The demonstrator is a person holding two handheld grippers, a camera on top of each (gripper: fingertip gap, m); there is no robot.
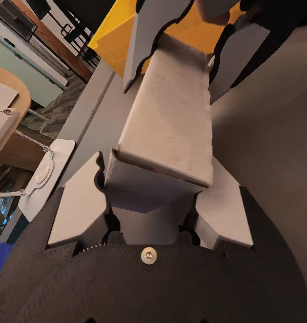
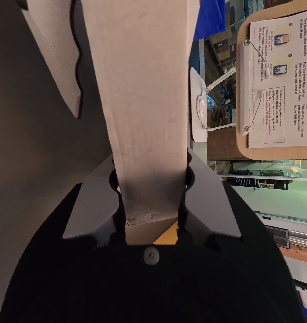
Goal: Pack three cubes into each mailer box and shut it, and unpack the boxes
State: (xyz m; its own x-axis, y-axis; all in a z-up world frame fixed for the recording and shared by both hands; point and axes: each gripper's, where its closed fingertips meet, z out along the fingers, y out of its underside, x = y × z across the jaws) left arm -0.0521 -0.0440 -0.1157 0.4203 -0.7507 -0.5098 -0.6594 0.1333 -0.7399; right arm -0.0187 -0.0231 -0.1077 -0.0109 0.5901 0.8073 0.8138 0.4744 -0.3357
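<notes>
A white mailer box (image 1: pixel 168 115) with its lid down is held between both grippers, one at each end, above the grey table (image 1: pixel 264 143). My left gripper (image 1: pixel 158 174) is shut on the box's near end. My right gripper (image 1: pixel 184 50) clamps the far end in the left wrist view. In the right wrist view the right gripper (image 2: pixel 151 174) is shut on the same box (image 2: pixel 140 87), and one finger of the left gripper (image 2: pixel 62 61) shows at the top left. No cubes are in view.
A yellow bin (image 1: pixel 114 40) stands beyond the box's far end. A blue bin (image 2: pixel 210 17) is past the other end. A white stand base (image 2: pixel 198 104) sits at the table edge, beside a wooden board with a printed sheet (image 2: pixel 280 78). The grippers' ends are close to 6 cm from one another.
</notes>
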